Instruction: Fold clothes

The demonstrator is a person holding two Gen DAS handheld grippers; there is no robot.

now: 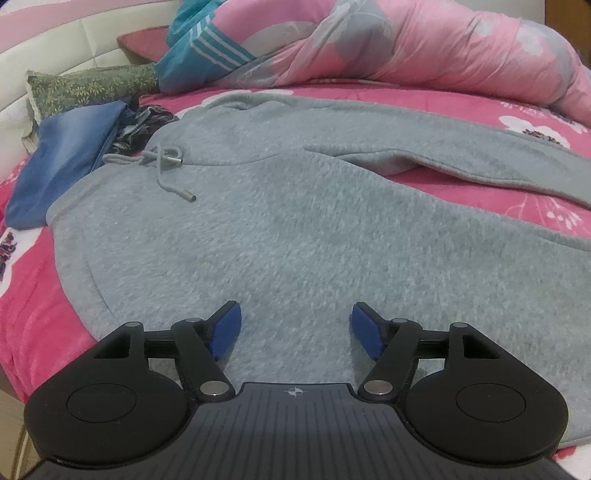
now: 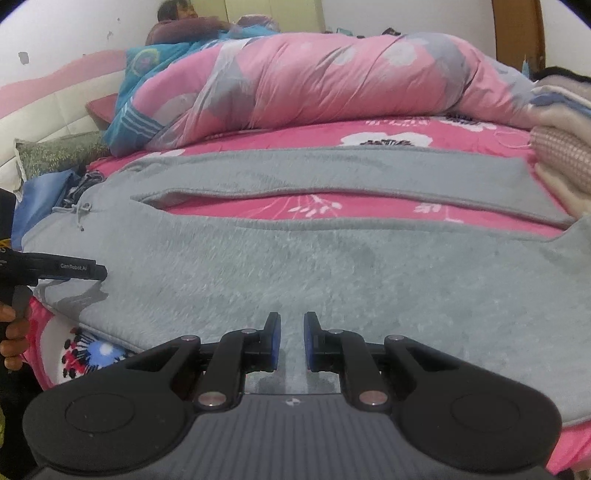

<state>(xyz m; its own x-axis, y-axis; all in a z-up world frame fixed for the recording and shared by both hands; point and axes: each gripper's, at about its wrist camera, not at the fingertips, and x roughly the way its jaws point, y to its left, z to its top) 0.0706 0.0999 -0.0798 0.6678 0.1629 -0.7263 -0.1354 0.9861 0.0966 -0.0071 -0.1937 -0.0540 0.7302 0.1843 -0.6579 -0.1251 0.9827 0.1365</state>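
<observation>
Grey fleece sweatpants (image 1: 295,221) lie flat on the pink floral bedsheet (image 1: 480,192). Their waistband and knotted drawstring (image 1: 166,158) are at the left and both legs run to the right. A strip of sheet shows between the legs (image 2: 332,210). My left gripper (image 1: 295,325) hovers over the near leg by the waist, its blue pads wide apart with nothing between them. Further along the same leg (image 2: 332,266), my right gripper (image 2: 291,339) has its pads only a narrow gap apart, with flat fabric showing through. The left gripper's body (image 2: 74,271) and a hand (image 2: 14,332) show at the left edge.
A rolled pink and grey quilt (image 1: 406,44) lies along the far side of the bed. A folded blue denim piece (image 1: 62,158) and a green pillow (image 1: 92,85) sit beyond the waistband. Stacked blankets (image 2: 561,147) stand at the right. A person (image 2: 177,18) rests behind the quilt.
</observation>
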